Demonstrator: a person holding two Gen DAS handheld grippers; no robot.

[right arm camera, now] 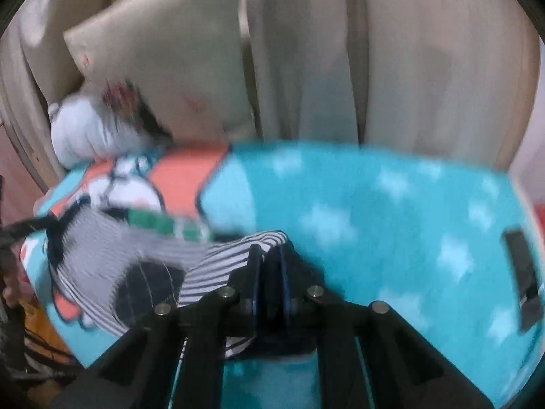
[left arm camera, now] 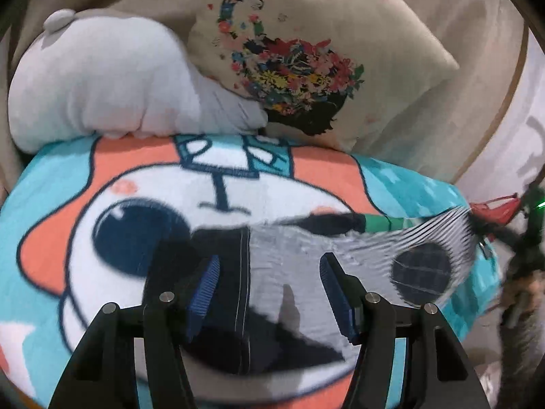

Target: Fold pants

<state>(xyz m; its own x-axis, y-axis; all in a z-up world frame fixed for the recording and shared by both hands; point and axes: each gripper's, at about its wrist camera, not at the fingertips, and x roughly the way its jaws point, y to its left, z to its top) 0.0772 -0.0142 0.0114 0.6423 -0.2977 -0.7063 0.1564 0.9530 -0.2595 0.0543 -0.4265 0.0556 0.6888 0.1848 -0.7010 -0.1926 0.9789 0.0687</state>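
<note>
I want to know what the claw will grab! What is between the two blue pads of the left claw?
In the left wrist view, the open left claw has the striped grey-and-black pants lying between its pads, on the cartoon blanket.

Left gripper (left arm camera: 269, 294) with its jaws spread wide, blue ribbed pads (left arm camera: 204, 293) facing inward, poised over striped pants (left arm camera: 296, 266). The fabric lies between the fingers; contact cannot be told. A dark round patch (left arm camera: 420, 271) sits on the pants to the gripper's right, a green band (left arm camera: 385, 223) ahead and right. Beneath lies a cartoon-print blanket (left arm camera: 85, 204). Well ahead rest a white plush pillow (left arm camera: 102, 78) and a beige floral cushion (left arm camera: 306, 51), touching each other
</note>
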